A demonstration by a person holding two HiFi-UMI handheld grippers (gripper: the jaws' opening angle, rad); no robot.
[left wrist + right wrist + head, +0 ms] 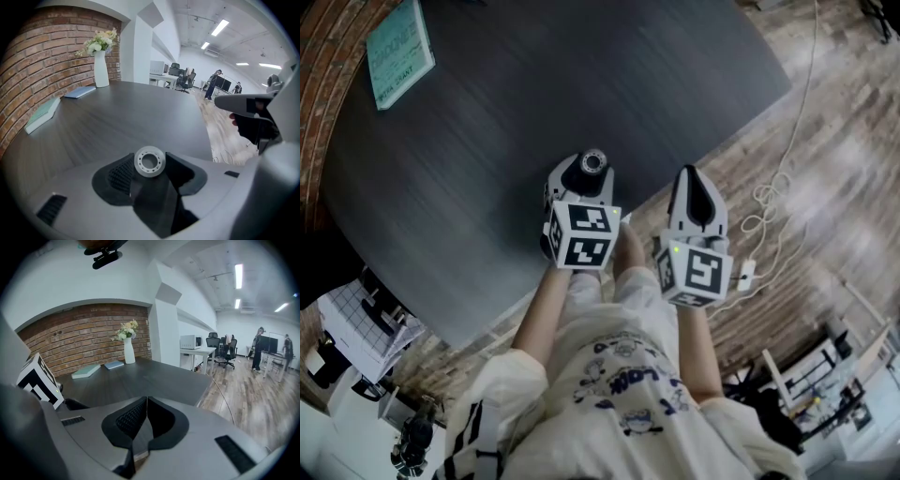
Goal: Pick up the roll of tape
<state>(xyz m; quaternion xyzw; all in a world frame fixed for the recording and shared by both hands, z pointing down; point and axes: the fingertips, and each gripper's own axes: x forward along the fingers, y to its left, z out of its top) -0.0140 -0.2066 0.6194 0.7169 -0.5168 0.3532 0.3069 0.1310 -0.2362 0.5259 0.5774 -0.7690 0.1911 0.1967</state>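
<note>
The roll of tape [150, 161] is a small white ring with a dark hole. It sits at the tips of my left gripper [150, 165], whose black jaws are shut on its sides. In the head view the roll of tape [593, 161] shows at the end of the left gripper [592, 169], above the dark table [534, 94] near its front edge. My right gripper [690, 174] hangs to the right, just off the table's edge over the floor. In the right gripper view its jaws meet, so the right gripper [146, 401] is shut on nothing.
A teal book [400, 52] lies at the table's far left corner. A white vase with flowers [101, 65] and a blue book [79, 92] stand by the brick wall. A white cable [769, 202] trails over the wooden floor. Desks, chairs and people are far off.
</note>
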